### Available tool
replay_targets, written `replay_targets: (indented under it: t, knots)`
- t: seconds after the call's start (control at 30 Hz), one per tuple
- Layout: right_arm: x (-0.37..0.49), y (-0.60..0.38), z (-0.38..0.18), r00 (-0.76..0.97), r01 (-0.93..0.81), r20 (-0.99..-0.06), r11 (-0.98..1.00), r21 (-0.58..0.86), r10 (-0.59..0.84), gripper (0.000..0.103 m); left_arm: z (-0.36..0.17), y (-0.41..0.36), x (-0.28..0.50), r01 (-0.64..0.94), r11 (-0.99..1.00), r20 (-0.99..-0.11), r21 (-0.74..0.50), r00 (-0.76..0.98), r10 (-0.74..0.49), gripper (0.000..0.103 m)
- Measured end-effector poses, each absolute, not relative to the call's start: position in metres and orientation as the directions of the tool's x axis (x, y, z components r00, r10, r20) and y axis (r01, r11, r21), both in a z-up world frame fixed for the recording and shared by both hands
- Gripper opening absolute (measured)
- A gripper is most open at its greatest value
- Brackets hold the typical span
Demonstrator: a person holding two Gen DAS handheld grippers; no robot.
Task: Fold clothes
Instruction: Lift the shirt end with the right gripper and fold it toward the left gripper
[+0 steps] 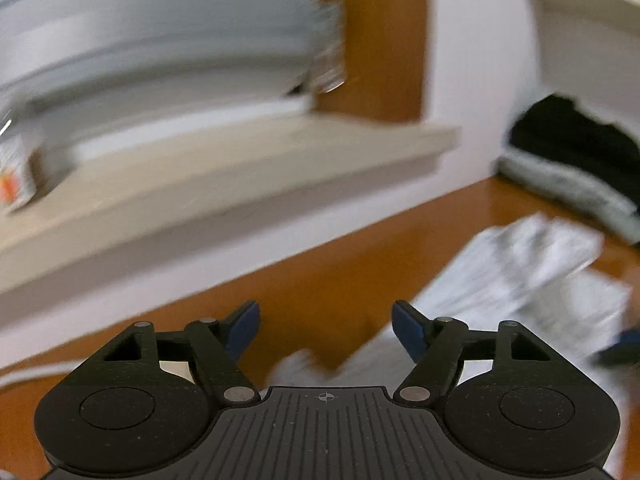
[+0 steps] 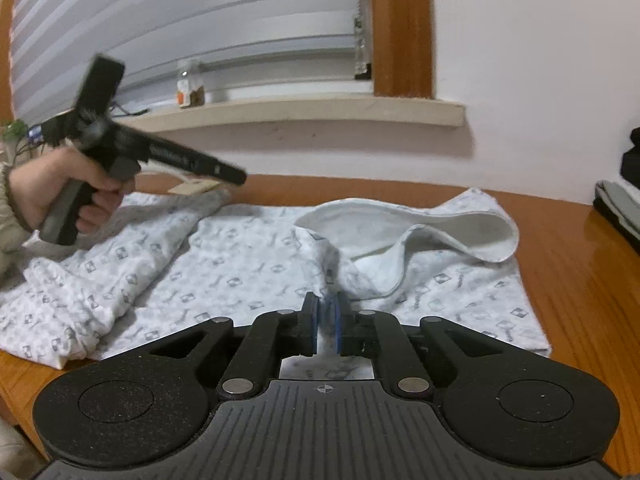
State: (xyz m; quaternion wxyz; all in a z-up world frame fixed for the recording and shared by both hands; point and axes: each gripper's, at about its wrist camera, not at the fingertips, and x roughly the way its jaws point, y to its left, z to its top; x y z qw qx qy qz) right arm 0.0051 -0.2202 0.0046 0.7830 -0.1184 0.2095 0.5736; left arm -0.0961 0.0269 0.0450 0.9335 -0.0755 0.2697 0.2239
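While the right gripper (image 2: 326, 320) sits bottom centre of its own view w/ pads pinched tight on a ridge of the garment (image 2: 240, 268), the left gripper (image 1: 326, 330) hangs clear of the cloth, jaws wide apart, nothing between them.

Garment = white printed piece spread on the wooden table (image 2: 568, 248), long axis running left-right across the right wrist view. Its upper right part is flipped over, plain lining showing, forming a loose loop approx centre-right of frame. The pinched ridge runs up from the right pads toward that flipped part.

Key relation: right hand is already on the cloth at mid-frame, so it's the nearer one, no contest. The left gripper shows upper left of the right view, held in a hand (image 2: 60, 196), above the garment's left end and pointing right, not touching fabric as far as I can tell. In the left wrist view (blurred) the cloth lies lower right of frame, i.e. off to the right of and below the open jaws; bare table is straight ahead.

Judgement: next fold prob turns on the right hand carrying its pinch along or across the long axis, w/ the left needing to drop down-right to grab the left end. Dark folded clothes (image 1: 580, 148) sit at the far right edge, well apart.
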Motion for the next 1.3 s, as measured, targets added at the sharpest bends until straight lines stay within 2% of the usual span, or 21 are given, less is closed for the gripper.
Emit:
replay_targets:
  t: [0.2, 0.33, 0.43, 0.5, 0.53, 0.57, 0.6, 0.67, 0.8, 0.83, 0.87, 0.9, 0.93, 1.03, 1.13, 1.2, 1.23, 1.27, 1.3]
  knots:
    - [0.004, -0.223, 0.006, 0.280, -0.943, -0.427, 0.330, 0.047, 0.860, 0.009, 0.077, -0.038, -0.015, -0.236, 0.972, -0.544, 0.001, 0.815, 0.199, 0.078]
    - [0.001, -0.223, 0.006, 0.288, -0.945, -0.417, 0.327, 0.022, 0.862, 0.009, 0.073, -0.070, 0.033, -0.146, 0.985, -0.574, 0.087, 0.801, 0.169, 0.076]
    - [-0.001, -0.223, 0.006, 0.294, -0.945, -0.407, 0.326, 0.008, 0.865, 0.009, 0.065, -0.084, 0.064, -0.100, 0.985, -0.615, 0.138, 0.771, 0.165, 0.068]
    - [0.001, -0.224, 0.006, 0.296, -0.944, -0.400, 0.329, 0.013, 0.867, 0.009, 0.059, -0.087, 0.077, -0.088, 0.980, -0.643, 0.176, 0.744, 0.182, 0.056]
    - [0.002, -0.225, 0.007, 0.293, -0.945, -0.397, 0.328, 0.020, 0.870, 0.008, 0.056, -0.085, 0.081, -0.087, 0.979, -0.651, 0.185, 0.735, 0.189, 0.036]
    - [0.003, -0.225, 0.007, 0.290, -0.945, -0.394, 0.327, 0.027, 0.872, 0.008, 0.055, -0.083, 0.084, -0.087, 0.980, -0.660, 0.179, 0.728, 0.186, 0.012]
    - [0.005, -0.226, 0.008, 0.290, -0.944, -0.391, 0.328, 0.031, 0.874, 0.007, 0.055, -0.078, 0.085, -0.088, 0.985, -0.669, 0.149, 0.725, 0.166, 0.000]
    - [0.007, -0.227, 0.010, 0.291, -0.943, -0.383, 0.331, 0.040, 0.877, 0.006, 0.059, -0.072, 0.080, -0.098, 0.988, -0.659, 0.121, 0.736, 0.154, 0.000]
    - [0.012, -0.228, 0.014, 0.293, -0.940, -0.374, 0.336, 0.053, 0.880, 0.006, 0.084, -0.068, 0.058, -0.156, 0.980, -0.586, 0.121, 0.786, 0.197, 0.003]
    - [0.011, -0.226, 0.012, 0.294, -0.941, -0.381, 0.335, 0.046, 0.877, 0.006, 0.089, -0.071, 0.054, -0.149, 0.982, -0.575, 0.118, 0.796, 0.190, 0.014]
    - [0.011, -0.224, 0.011, 0.294, -0.942, -0.388, 0.335, 0.039, 0.873, 0.006, 0.091, -0.077, 0.053, -0.121, 0.985, -0.573, 0.120, 0.802, 0.168, 0.033]
    - [0.010, -0.223, 0.010, 0.296, -0.942, -0.392, 0.334, 0.031, 0.871, 0.006, 0.094, -0.082, 0.051, -0.093, 0.988, -0.571, 0.122, 0.808, 0.146, 0.045]
    - [0.008, -0.223, 0.009, 0.299, -0.942, -0.394, 0.334, 0.023, 0.869, 0.006, 0.095, -0.090, 0.051, -0.064, 0.988, -0.573, 0.138, 0.808, 0.132, 0.063]
    - [0.003, -0.225, 0.008, 0.305, -0.941, -0.389, 0.338, 0.017, 0.869, 0.006, 0.084, -0.114, 0.065, 0.006, 0.977, -0.622, 0.211, 0.773, 0.129, 0.064]
    - [0.004, -0.225, 0.008, 0.307, -0.939, -0.387, 0.342, 0.025, 0.870, 0.006, 0.064, -0.120, 0.084, -0.008, 0.965, -0.660, 0.262, 0.728, 0.185, 0.062]
    - [0.005, -0.226, 0.007, 0.305, -0.939, -0.388, 0.342, 0.029, 0.870, 0.006, 0.053, -0.114, 0.093, -0.020, 0.960, -0.680, 0.278, 0.701, 0.212, 0.056]
    - [0.005, -0.226, 0.007, 0.304, -0.940, -0.387, 0.341, 0.028, 0.871, 0.006, 0.050, -0.110, 0.097, -0.030, 0.960, -0.687, 0.279, 0.692, 0.221, 0.044]
    - [0.004, -0.227, 0.007, 0.305, -0.940, -0.382, 0.341, 0.027, 0.872, 0.006, 0.049, -0.104, 0.098, -0.045, 0.963, -0.689, 0.267, 0.690, 0.223, 0.018]
    - [0.004, -0.228, 0.007, 0.307, -0.940, -0.376, 0.341, 0.027, 0.874, 0.006, 0.048, -0.097, 0.098, -0.061, 0.968, -0.691, 0.244, 0.690, 0.218, 0.001]
